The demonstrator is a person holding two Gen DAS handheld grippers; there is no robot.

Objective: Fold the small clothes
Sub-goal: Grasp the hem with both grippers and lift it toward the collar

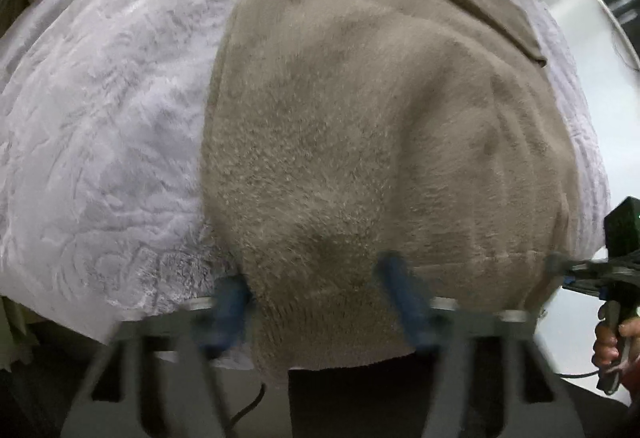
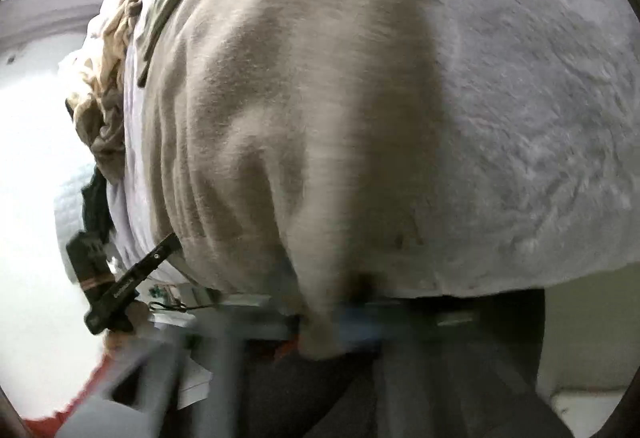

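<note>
- Tan garment (image 1: 360, 141) lies flat on the white blanket (image 1: 100, 125), near hem overhanging the blanket's edge.
- Left claw (image 1: 316, 302) wide, straddling the hem, not gripping.
- Right claw (image 2: 356, 318) blurred, can't tell.
- Risk: fuzzy fabric slips, or the blanket gets pinched too.

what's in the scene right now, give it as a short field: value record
garment: tan fleecy garment, spread flat, near edge hanging over the front of the surface
surface: pale lilac plush blanket under the garment
left gripper: at the garment's near edge, blue fingers spread with cloth between them
right gripper: at the near edge too, blurred; open or shut unclear
hand: holds the right gripper's handle
other cloth: cream and dark clothes bunched past the blanket's far side
</note>
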